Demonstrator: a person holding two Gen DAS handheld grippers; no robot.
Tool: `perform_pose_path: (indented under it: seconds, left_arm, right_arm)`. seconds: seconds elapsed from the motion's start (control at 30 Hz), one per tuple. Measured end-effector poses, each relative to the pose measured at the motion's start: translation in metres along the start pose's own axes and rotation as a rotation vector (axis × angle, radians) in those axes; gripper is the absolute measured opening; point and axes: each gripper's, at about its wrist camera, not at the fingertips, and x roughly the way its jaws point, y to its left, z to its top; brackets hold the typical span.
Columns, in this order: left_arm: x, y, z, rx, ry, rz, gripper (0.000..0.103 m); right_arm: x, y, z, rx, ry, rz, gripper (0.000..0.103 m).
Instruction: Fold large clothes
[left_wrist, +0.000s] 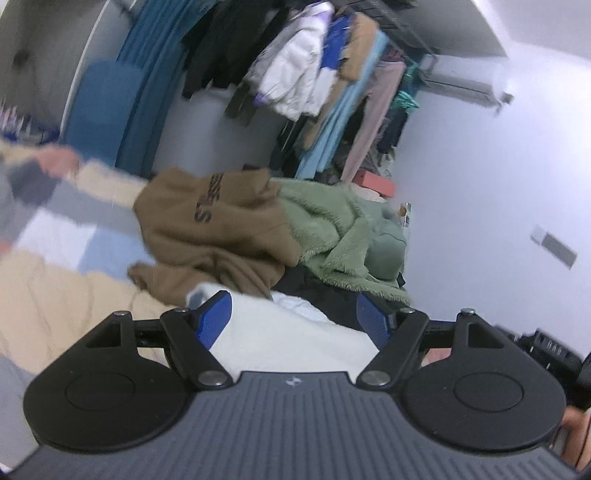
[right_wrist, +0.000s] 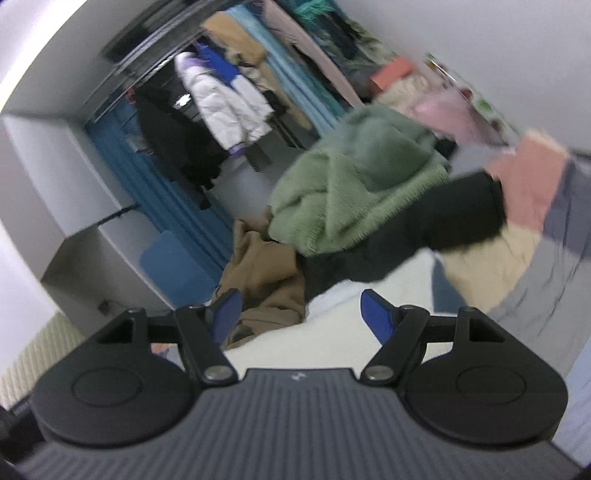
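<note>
With both the left gripper and the right gripper spread wide and grasping nothing, we should lower them onto the white garment at lower centre, below the brown hoodie, and pinch matching edges before lifting.

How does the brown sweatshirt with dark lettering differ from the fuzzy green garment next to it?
The brown sweatshirt looks smooth and bears dark printed letters; the fuzzy green garment is shaggy and plain. The brown one lies lower in the right wrist view, the green one heaped above it. Both are crumpled, unfolded, and touch each other.
</note>
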Motion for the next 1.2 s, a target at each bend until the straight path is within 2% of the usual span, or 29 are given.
perform_pose_path:
  seconds: [0.2, 0.43, 0.7, 0.83, 1.2]
  left_arm:
    - [-0.055, -0.037, 0.002, 0.128, -0.047, -0.002, 0.079]
    - [-0.107, -0.062, -0.019, 0.261, -0.095, 0.026, 0.079]
    - [-0.13, -0.052, -0.052, 0.267, -0.062, 0.023, 0.079]
    - [-0.138, -0.043, -0.068, 0.257, -0.083, 0.049, 0.079]
    - [-0.137, -0.023, -0.1, 0.254, -0.035, 0.064, 0.079]
  right_arm:
    - [-0.034, 0.047, -0.007, -0.154, -0.009, 0.043, 0.074]
    - [-0.075, 0.084, -0.034, -0.267, -0.027, 0.056, 0.074]
    - [-0.098, 0.103, -0.071, -0.329, -0.01, 0.065, 0.074]
    - [-0.107, 0.107, -0.088, -0.351, -0.001, 0.057, 0.074]
    - [-0.116, 0.113, -0.129, -0.385, 0.036, -0.017, 0.074]
